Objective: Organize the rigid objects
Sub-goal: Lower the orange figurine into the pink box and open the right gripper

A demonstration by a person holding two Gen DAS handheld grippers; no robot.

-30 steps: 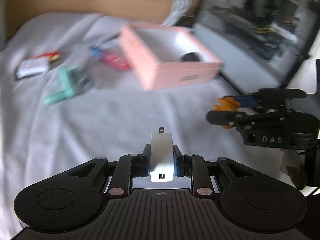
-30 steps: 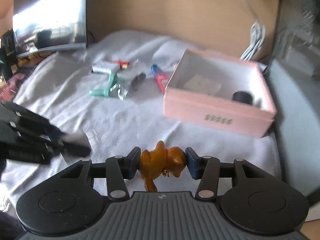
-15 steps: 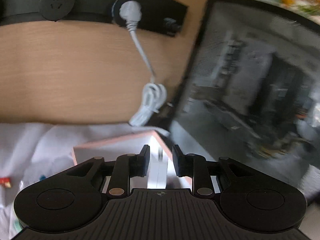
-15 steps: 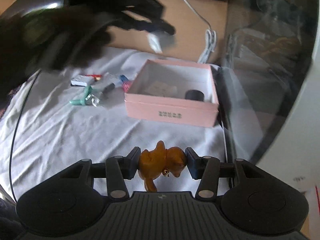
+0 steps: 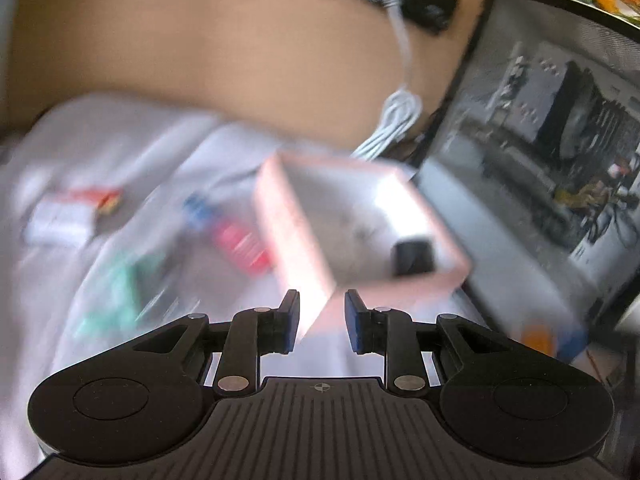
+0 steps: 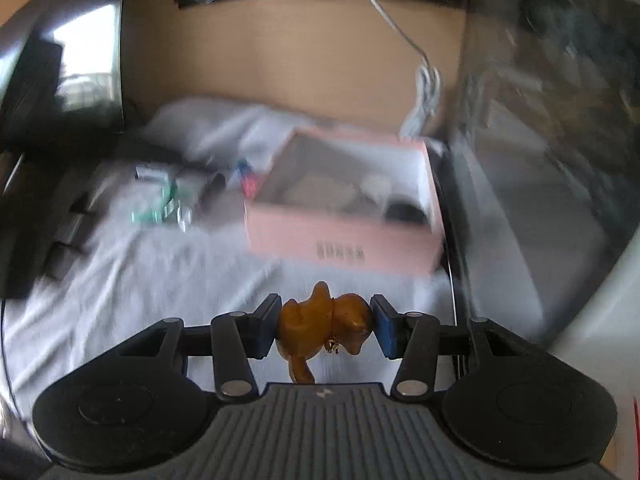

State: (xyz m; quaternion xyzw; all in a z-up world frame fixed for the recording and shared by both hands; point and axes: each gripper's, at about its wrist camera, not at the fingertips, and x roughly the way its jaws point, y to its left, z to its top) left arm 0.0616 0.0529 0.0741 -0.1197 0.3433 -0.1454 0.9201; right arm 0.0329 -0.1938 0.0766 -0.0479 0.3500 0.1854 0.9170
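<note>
Short of the pink box (image 6: 344, 236), on its near side, we have the right gripper (image 6: 325, 330) clamped partway closed on a small brown figurine (image 6: 322, 326), pads bearing on its two flanks. We judge the figurine rigid, light and glossy, so likely slippery on its rounded body; gripping across the widest part, as now, seems safest, and its thin lower limb looks breakable. Above the box's near corner, the left gripper (image 5: 322, 322) has its jaws a little apart and empty, with loose items left of the box.
</note>
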